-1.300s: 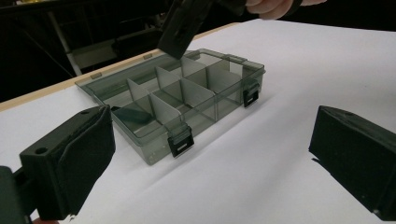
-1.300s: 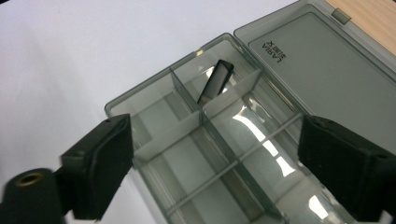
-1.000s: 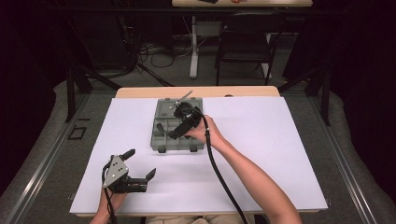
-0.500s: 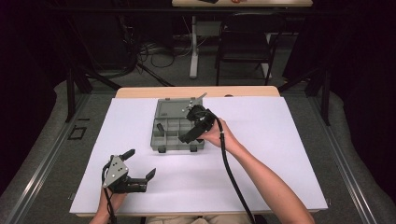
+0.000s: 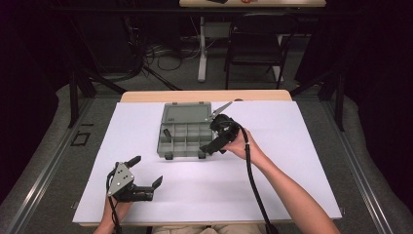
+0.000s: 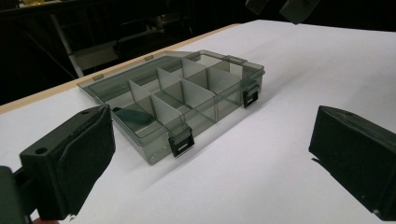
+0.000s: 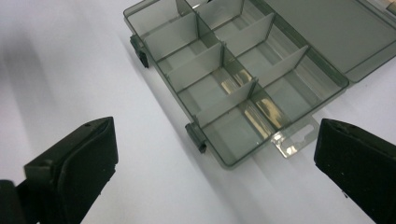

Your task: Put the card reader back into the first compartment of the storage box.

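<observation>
Compartments were what the whole scene turned on: a smoky grey organizer box lay open near the far middle of the white table, its lid folded flat toward the back edge so every cell could be reached from above. One small dark piece lay in a cell on the box's left side; what it was I could not make out. The rest of the cells looked bare.

The right gripper hung just at the box's right front corner, tilted down toward it, jaws spread wide with nothing between them. From its own view the near-right cells and a front latch sat squarely between the two black jaws, which I took to mean the hand was lined up on that end of the box, either to reach in or to steady it.

The left gripper rested low at the near left of the table, well apart from the box, jaws likewise parted and empty, seemingly parked out of the way.
</observation>
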{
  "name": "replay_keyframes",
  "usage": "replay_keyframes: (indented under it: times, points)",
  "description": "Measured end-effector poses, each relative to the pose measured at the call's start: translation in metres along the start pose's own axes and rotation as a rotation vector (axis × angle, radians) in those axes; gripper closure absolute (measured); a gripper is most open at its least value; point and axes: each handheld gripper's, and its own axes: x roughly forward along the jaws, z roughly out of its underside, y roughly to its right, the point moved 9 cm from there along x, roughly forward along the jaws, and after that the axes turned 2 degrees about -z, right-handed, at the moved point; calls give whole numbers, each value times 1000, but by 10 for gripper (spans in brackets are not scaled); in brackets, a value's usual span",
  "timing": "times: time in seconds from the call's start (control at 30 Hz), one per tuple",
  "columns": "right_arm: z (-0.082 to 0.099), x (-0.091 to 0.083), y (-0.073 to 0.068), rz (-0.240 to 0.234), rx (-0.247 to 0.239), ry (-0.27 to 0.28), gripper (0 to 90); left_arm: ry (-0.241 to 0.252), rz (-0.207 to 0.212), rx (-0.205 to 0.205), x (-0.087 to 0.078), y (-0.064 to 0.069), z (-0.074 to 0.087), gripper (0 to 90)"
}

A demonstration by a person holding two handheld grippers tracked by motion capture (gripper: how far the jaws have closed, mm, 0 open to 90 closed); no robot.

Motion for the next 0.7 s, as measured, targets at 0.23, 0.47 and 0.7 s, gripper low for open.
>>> replay_keyframes:
  times: [0.23,0.47,0.7]
  points:
    - [17,-12,1,4,4,3,0,0,0,-1,0,0,0,3]
    - [34,-22,2,8,14,6,0,-1,0,-1,0,0,0,3]
    - [53,-32,3,15,23,7,0,-2,0,-2,0,0,0,3]
